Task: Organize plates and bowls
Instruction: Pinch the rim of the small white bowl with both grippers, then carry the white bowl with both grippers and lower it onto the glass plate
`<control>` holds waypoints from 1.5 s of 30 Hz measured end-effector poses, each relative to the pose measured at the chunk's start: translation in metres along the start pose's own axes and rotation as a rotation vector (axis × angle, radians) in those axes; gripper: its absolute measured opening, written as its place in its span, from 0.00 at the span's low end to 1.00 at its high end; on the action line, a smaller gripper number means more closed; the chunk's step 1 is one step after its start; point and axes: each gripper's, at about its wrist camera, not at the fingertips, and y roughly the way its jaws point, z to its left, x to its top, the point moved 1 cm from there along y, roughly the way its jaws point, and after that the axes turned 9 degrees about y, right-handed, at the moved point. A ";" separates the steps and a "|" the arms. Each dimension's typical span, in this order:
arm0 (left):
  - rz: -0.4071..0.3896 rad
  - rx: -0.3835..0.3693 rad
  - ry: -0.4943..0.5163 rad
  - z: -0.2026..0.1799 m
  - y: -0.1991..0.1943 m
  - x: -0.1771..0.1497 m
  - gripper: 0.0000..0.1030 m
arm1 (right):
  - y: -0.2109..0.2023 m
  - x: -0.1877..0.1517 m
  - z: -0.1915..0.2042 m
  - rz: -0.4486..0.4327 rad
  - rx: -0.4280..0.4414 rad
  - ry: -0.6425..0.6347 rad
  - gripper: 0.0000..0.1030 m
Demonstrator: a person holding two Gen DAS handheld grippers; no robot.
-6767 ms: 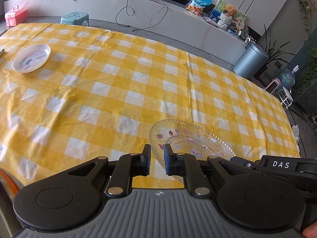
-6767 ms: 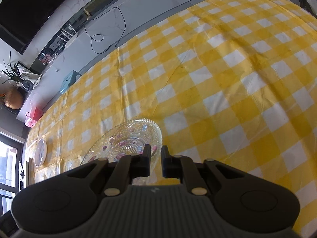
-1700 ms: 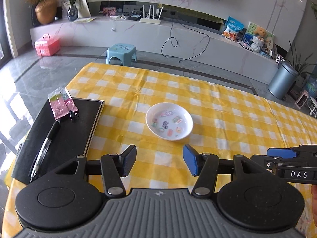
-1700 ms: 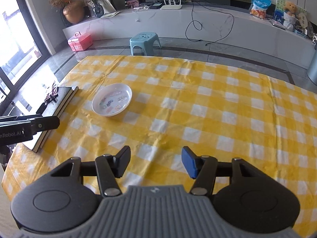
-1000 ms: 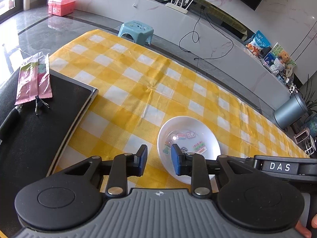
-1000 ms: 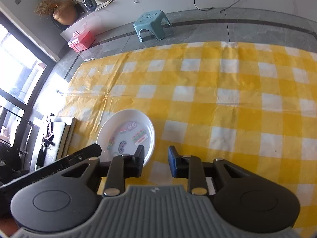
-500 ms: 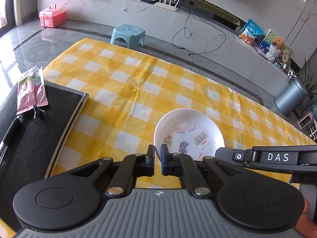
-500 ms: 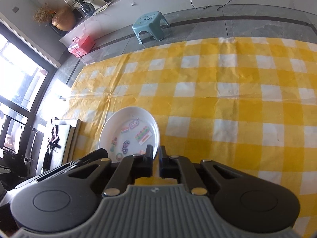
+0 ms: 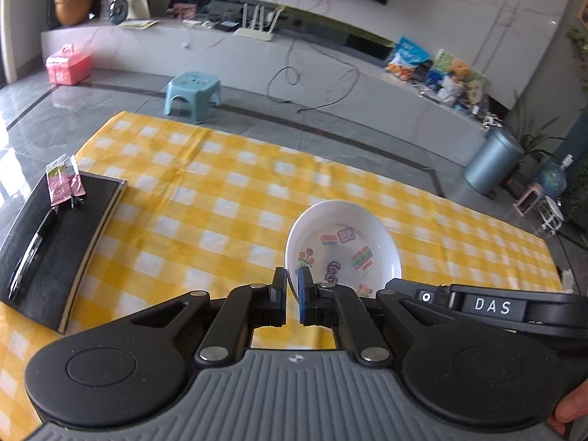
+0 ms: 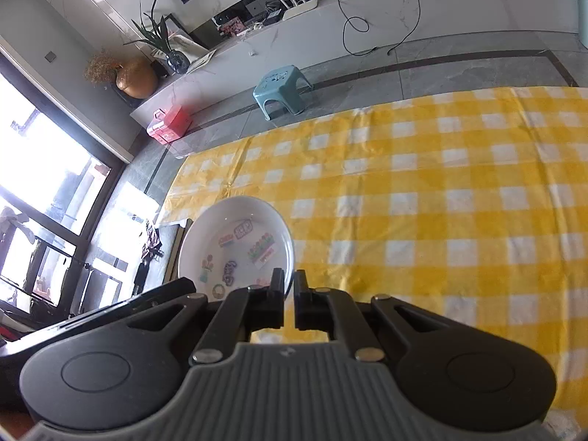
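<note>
Both grippers are pinching the white bowl (image 9: 343, 246) by its rim, the left gripper (image 9: 292, 286) at the bowl's 7 o'clock edge and the right gripper (image 10: 288, 288) at 5 o'clock, jaws closed tight on it. The bowl is hanging tilted above the yellow checked counter (image 9: 220, 198), a black notebook (image 9: 62, 242) lying at 9 o'clock.

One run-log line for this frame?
left tool: shut on white bowl rim | right tool: shut on opposite rim | bowl: lifted off checked cloth
</note>
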 end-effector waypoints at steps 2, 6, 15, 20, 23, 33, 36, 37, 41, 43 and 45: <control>-0.014 -0.026 0.007 -0.016 -0.013 -0.007 0.06 | -0.027 -0.012 -0.013 -0.017 0.010 0.019 0.02; -0.031 -0.088 0.018 -0.050 -0.030 -0.023 0.06 | -0.072 -0.037 -0.034 -0.062 -0.020 0.047 0.02; 0.005 -0.188 0.007 -0.110 -0.033 -0.071 0.06 | -0.153 -0.084 -0.095 -0.166 -0.106 0.139 0.01; 0.057 -0.228 0.007 -0.133 -0.026 -0.098 0.06 | -0.172 -0.103 -0.123 -0.193 -0.164 0.165 0.00; 0.074 -0.214 0.040 -0.144 -0.023 -0.112 0.06 | -0.174 -0.117 -0.138 -0.189 -0.207 0.171 0.00; 0.128 -0.180 0.016 -0.144 -0.006 -0.137 0.05 | -0.159 -0.133 -0.162 -0.130 -0.195 0.201 0.00; 0.142 -0.156 0.010 -0.142 0.001 -0.140 0.05 | -0.149 -0.135 -0.163 -0.107 -0.199 0.194 0.00; 0.145 -0.152 0.010 -0.141 0.003 -0.141 0.05 | -0.146 -0.135 -0.163 -0.101 -0.202 0.193 0.00; 0.165 -0.129 0.008 -0.138 0.012 -0.146 0.05 | -0.136 -0.136 -0.165 -0.072 -0.198 0.205 0.01; 0.176 -0.124 0.003 -0.136 0.016 -0.147 0.05 | -0.132 -0.136 -0.166 -0.059 -0.202 0.204 0.01; 0.181 -0.122 0.003 -0.135 0.019 -0.147 0.05 | -0.126 -0.136 -0.167 -0.043 -0.213 0.203 0.01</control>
